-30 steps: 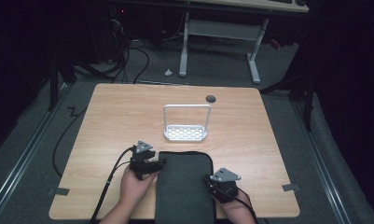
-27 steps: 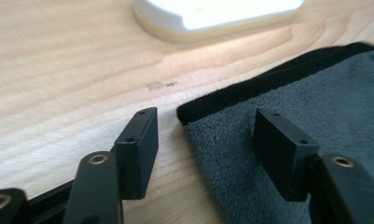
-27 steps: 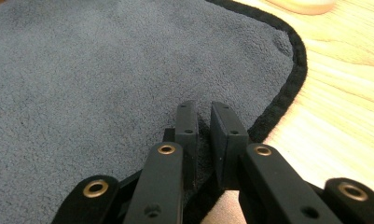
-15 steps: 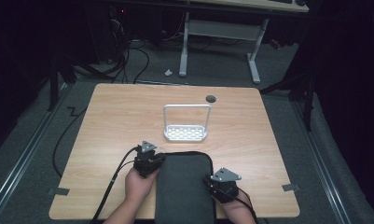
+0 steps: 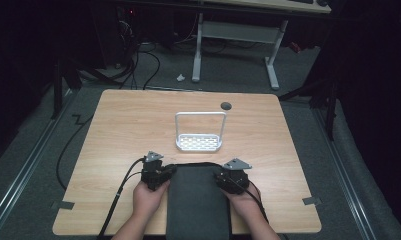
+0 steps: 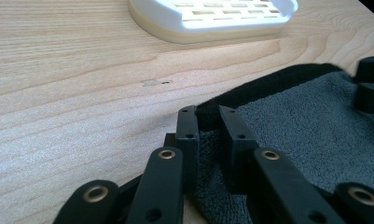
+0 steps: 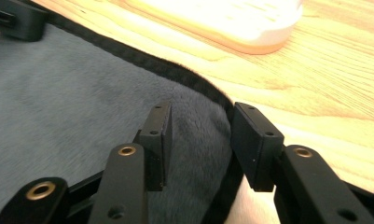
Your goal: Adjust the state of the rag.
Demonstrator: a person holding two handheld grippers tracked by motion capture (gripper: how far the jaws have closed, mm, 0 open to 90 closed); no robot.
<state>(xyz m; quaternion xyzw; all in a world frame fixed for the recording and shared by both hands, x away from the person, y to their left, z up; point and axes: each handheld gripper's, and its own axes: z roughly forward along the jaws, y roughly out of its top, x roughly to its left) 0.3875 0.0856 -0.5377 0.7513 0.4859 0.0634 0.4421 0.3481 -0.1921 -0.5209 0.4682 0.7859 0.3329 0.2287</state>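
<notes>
The left gripper (image 6: 208, 128) has its jaws clenched on the far left corner of the grey cloth (image 5: 198, 200); a fold of the black hem is squeezed between the two pads. The right gripper (image 7: 201, 140) is different: its jaws have just been opening and now stand apart, with the far right corner of the cloth lying loose between them, and the pads do not press on it.

The cloth itself lies flat on the near part of the wooden table (image 5: 118, 130), between the person's two hands, its near end running off the table edge toward the person. Just behind its far edge stands the white rack (image 5: 199, 142) with its tall wire handle.

In my opinion the danger is the uneven hold. If the person lifts or pulls now, only the left corner will follow, and the cloth will twist, drag across the table or bunch up on one side. The right pads must close on the hem, not only on the soft pile, otherwise the corner can slip out. Also, a forward sweep of the cloth could hit the rack and push it away.
</notes>
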